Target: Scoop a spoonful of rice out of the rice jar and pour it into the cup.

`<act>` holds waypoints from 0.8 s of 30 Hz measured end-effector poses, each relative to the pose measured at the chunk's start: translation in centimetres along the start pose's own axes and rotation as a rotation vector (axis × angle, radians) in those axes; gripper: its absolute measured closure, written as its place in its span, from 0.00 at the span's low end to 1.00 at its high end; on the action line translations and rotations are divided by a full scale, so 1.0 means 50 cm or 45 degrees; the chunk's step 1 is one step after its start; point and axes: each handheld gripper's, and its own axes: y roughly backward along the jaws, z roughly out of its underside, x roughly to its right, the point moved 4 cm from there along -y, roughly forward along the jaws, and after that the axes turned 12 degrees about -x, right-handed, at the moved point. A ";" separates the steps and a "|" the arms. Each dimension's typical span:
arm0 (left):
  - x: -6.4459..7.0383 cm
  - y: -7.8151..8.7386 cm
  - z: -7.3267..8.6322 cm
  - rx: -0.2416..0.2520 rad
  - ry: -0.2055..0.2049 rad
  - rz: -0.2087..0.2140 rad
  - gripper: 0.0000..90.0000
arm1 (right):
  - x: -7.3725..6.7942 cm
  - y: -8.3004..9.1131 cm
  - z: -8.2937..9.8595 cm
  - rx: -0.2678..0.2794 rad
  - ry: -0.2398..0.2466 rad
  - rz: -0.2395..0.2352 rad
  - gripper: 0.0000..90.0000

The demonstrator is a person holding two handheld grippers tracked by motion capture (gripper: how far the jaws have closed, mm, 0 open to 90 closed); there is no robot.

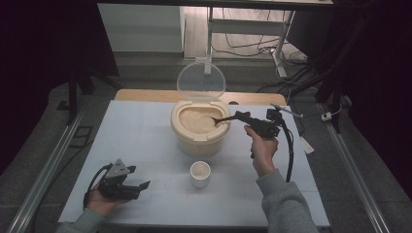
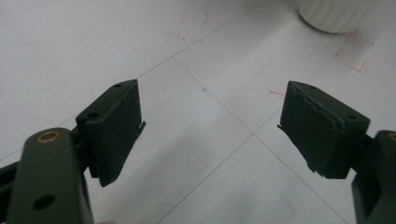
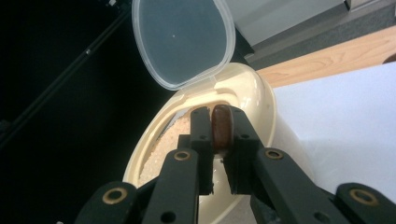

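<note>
Bench (image 1: 145,145): white top, seen from above; a person's forearms come in from the near edge.
Bin (image 1: 200,127): cream, round rice bin standing toward the far edge, about midway between the left and right edges; it is full of pale rice (image 1: 197,117).
Lid (image 1: 200,80): clear plastic, hinged at the bin's far side and standing upright, open.
Cup (image 1: 200,173): small and white, on the bench just nearer the person than the bin, apart from it; the inside looks pale, contents cannot be told.
Spoon (image 1: 222,120): dark brown, held roughly level over the bin's right rim, its bowl reaching in over the rice; whether it touches the rice cannot be told.
Right claw (image 1: 241,116): held up in the right hand (image 1: 261,145), just right of the bin, pointing left at it. In the right gripper view the two black jaws are closed tight on the spoon's brown handle (image 3: 222,127), which sits between the pads (image 3: 201,126).
Left claw (image 1: 138,187): in the left hand (image 1: 99,200), low over the bench near the near left corner, well apart from the cup and bin, pointing right. In the left gripper view the jaws stand wide apart with bare bench between them, holding nothing; the cup's base (image 2: 337,14) shows at the top edge.
</note>
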 end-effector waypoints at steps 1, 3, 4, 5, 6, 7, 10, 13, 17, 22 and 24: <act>0.000 0.000 0.000 0.000 0.000 0.000 0.23 | 0.001 0.001 0.000 0.001 -0.014 -0.005 0.92; 0.000 0.000 0.000 0.001 -0.001 -0.001 0.23 | 0.003 0.002 -0.002 0.007 -0.033 -0.013 0.92; -0.001 0.000 0.000 0.000 -0.001 0.000 0.23 | 0.003 0.003 -0.002 0.005 -0.039 -0.020 0.92; -0.001 0.000 0.000 0.001 0.000 0.000 0.23 | 0.003 0.004 -0.003 0.006 -0.047 -0.029 0.92; 0.000 0.000 0.000 0.001 0.000 0.000 0.23 | 0.004 0.005 -0.003 0.014 -0.062 -0.038 0.92; 0.000 0.000 0.000 0.000 -0.001 0.000 0.23 | 0.005 0.006 -0.004 0.013 -0.074 -0.051 0.92; 0.001 0.000 0.000 0.001 -0.004 0.001 0.23 | 0.007 0.007 -0.005 0.013 -0.096 -0.066 0.92; 0.000 0.000 0.000 0.000 -0.003 -0.001 0.23 | 0.010 0.009 -0.005 0.021 -0.124 -0.085 0.92; 0.001 0.000 0.000 -0.001 -0.005 -0.001 0.23 | 0.017 0.013 -0.004 0.036 -0.174 -0.118 0.92; 0.001 0.000 0.000 -0.001 -0.006 -0.002 0.23 | 0.027 0.020 -0.005 0.054 -0.226 -0.147 0.92; 0.001 -0.001 0.000 -0.002 -0.007 -0.002 0.23 | 0.027 0.022 -0.005 0.057 -0.230 -0.155 0.92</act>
